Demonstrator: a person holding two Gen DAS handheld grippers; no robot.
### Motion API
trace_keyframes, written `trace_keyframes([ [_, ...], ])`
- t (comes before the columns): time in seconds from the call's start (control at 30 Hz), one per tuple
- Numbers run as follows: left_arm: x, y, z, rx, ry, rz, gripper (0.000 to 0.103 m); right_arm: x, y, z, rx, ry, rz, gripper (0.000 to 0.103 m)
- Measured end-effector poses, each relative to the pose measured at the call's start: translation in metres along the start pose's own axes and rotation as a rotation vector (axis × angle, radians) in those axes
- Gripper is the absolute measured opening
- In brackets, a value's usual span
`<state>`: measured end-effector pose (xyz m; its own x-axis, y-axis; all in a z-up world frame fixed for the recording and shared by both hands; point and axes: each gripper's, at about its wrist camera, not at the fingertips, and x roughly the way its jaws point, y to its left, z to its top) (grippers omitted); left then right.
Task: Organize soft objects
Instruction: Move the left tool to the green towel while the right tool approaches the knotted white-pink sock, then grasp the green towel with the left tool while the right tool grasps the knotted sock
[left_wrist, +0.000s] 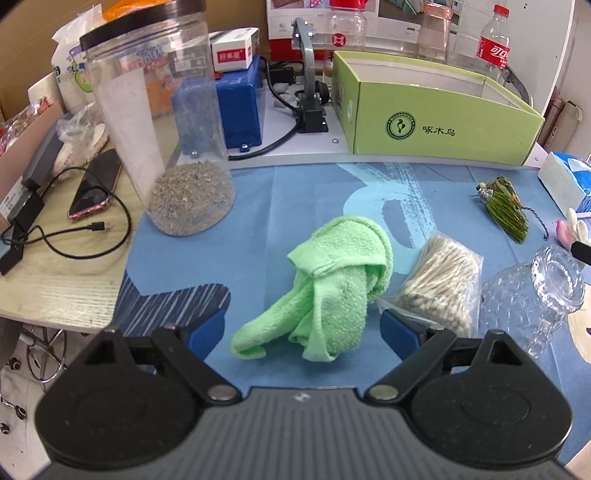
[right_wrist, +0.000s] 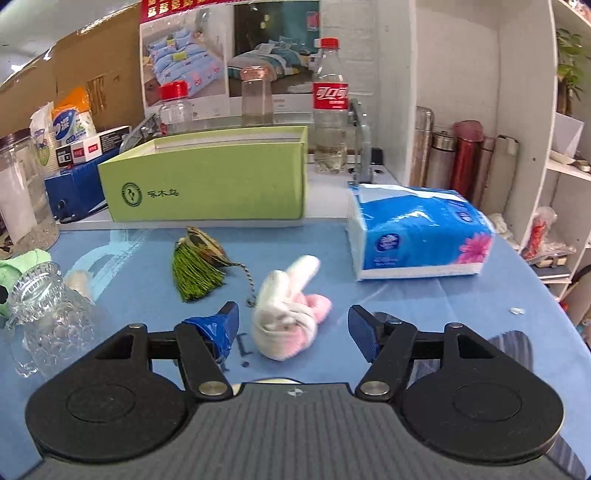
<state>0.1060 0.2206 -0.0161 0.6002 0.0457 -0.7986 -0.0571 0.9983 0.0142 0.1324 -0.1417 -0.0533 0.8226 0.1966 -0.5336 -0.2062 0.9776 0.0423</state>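
A crumpled green towel (left_wrist: 332, 280) lies on the blue mat in the left wrist view. My left gripper (left_wrist: 303, 328) stands open around its near end, and the blue pads are clear of the cloth. In the right wrist view a rolled white and pink sock bundle (right_wrist: 288, 314) lies on the mat. It sits between the fingers of my right gripper (right_wrist: 294, 321), which is open with a gap on each side. An open green cardboard box (left_wrist: 436, 110) (right_wrist: 207, 177) stands at the back of the mat.
A bag of cotton swabs (left_wrist: 439, 280) lies right of the towel, a cut-glass jar (left_wrist: 532, 291) (right_wrist: 48, 306) beyond it. A green tassel (right_wrist: 195, 269) and a blue tissue pack (right_wrist: 421, 232) lie further back. A tall plastic jar (left_wrist: 159, 122) and a phone (left_wrist: 96, 184) are at the left.
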Motion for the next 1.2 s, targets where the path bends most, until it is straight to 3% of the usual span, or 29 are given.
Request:
trace_keyframes([
  [0.2, 0.007, -0.001, 0.003, 0.030, -0.002, 0.001, 0.093, 0.037, 0.001, -0.003, -0.008, 0.098, -0.067, 0.054],
  [0.43, 0.047, -0.004, 0.017, 0.104, 0.041, -0.024, 0.093, 0.037, -0.006, -0.006, 0.027, 0.062, -0.067, 0.058],
  [0.63, 0.059, 0.002, 0.021, 0.098, 0.049, -0.077, 0.093, 0.039, -0.006, -0.005, 0.022, 0.065, -0.068, 0.060],
  [0.9, 0.056, -0.011, 0.019, 0.112, 0.013, 0.003, 0.093, 0.043, -0.005, -0.004, 0.013, 0.068, -0.071, 0.063],
  [1.1, 0.056, -0.008, 0.017, 0.099, 0.008, -0.010, 0.093, 0.044, -0.006, -0.004, 0.018, 0.069, -0.065, 0.065],
  [1.2, 0.055, -0.004, 0.016, 0.077, 0.005, -0.039, 0.085, 0.042, -0.005, -0.005, 0.017, 0.060, -0.057, 0.053],
])
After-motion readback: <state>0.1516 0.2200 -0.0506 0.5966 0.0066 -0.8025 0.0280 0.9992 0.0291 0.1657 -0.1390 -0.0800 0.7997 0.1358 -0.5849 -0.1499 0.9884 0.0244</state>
